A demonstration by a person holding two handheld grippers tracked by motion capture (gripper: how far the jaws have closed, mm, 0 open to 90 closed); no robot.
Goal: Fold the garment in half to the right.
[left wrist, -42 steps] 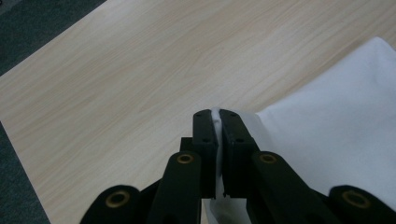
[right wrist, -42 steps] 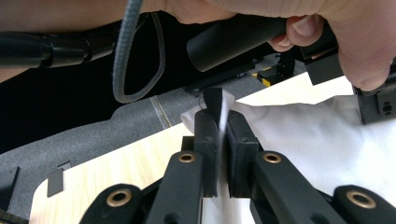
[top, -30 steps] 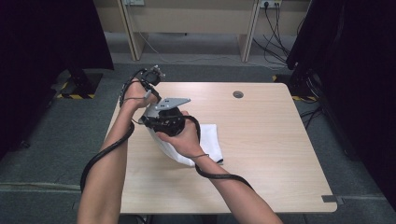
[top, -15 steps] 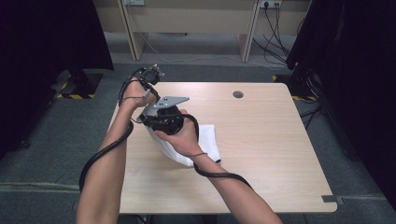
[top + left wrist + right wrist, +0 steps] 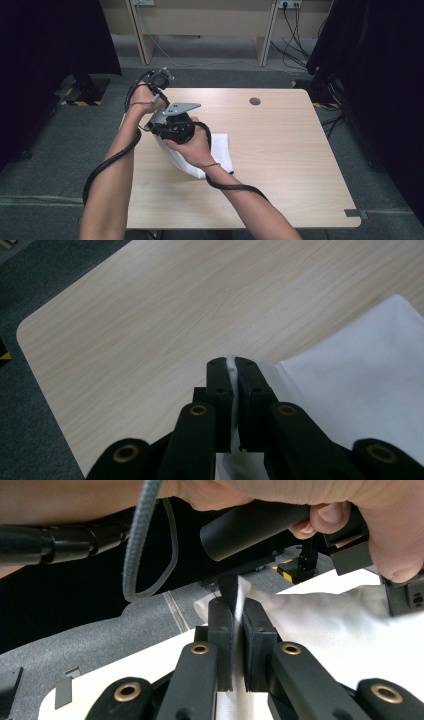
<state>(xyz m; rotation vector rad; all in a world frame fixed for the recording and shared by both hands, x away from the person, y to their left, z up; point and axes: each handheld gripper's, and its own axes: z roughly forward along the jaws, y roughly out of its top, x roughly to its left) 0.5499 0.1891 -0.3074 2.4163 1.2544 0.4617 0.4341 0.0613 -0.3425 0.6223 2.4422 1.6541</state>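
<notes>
1. A white cloth (image 5: 220, 150) is lying on the near left part of the table (image 5: 280, 165), with its left edge lifted off the wood.
2. The left gripper (image 5: 233, 365) is closed, and a fold of the cloth (image 5: 360, 380) is pinched between its jaws, as seen in the left gripper view.
3. The right gripper (image 5: 235, 611) is closed too, and a thin edge of the cloth (image 5: 320, 615) is clamped between its jaws.
4. In the high view the left gripper (image 5: 159, 80) is held at the far left edge of the table, and the right gripper (image 5: 172, 127) is held just near of it, above the cloth.
5. A round dark grommet (image 5: 255, 101) is set in the far middle of the table.
6. No brand, label or writing can be read on the cloth, the grippers or the table.
</notes>
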